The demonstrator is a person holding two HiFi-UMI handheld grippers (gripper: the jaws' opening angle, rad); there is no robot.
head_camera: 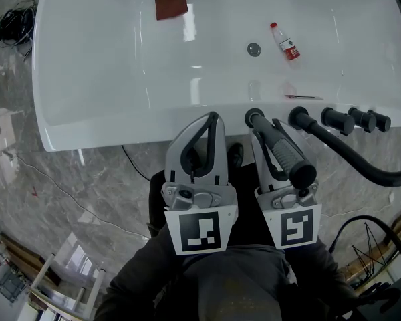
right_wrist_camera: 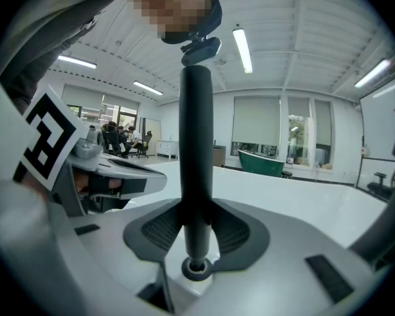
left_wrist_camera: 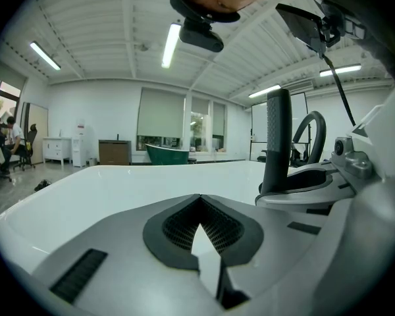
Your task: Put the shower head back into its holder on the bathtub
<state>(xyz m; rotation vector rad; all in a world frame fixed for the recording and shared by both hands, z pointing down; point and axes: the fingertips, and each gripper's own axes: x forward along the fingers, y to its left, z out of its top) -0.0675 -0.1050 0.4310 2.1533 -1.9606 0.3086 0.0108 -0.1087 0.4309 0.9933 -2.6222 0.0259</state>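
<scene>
From the head view we see a white bathtub (head_camera: 107,79) lying across the far half of the scene. A brown-red cloth (head_camera: 170,6) lies on its far left. A drain (head_camera: 254,49) and a small bottle with a red label (head_camera: 285,42) lie further right. On the near rim, to the right, stand black taps (head_camera: 351,119), and a black hose (head_camera: 361,160) curves away to the right. The right gripper (head_camera: 266,131) has its jaws clamped on the black shower head (head_camera: 286,152). The shower head's far end reaches the holder (head_camera: 254,117) on the near rim. The left gripper (head_camera: 212,118) lies just to its left, over the near rim.

In the left gripper view we see the jaws closed together with nothing between them, and the shower head standing upright to the right.

In the right gripper view the jaws grip the shower head from both sides. Its narrow lower end meets the holder's ring, but we cannot tell whether it is fully seated. A green tub (right_wrist_camera: 263,162) stands far behind.
</scene>
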